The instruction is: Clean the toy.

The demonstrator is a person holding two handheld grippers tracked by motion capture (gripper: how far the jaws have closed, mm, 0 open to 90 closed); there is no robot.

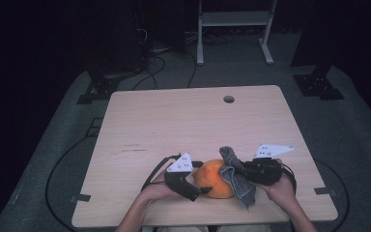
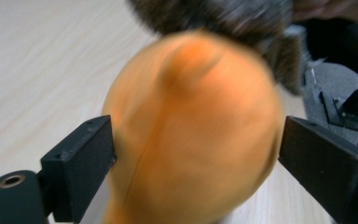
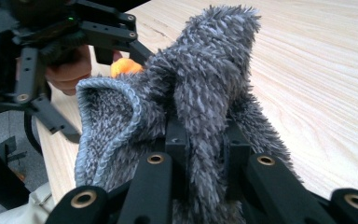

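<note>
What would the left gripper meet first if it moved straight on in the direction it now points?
The orange ball. It already sits between the jaws of the left gripper, which stand wide on both sides of it. Just behind it lies the grey cloth, pinched by the right gripper.

Orange ball (image 1: 214, 179) on wooden table (image 1: 174, 125)

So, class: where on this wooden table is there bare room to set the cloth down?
The pale wooden table is bare from the round cable hole down to both tools. The near edge is crowded: round orange object and fluffy grey cloth.
</note>
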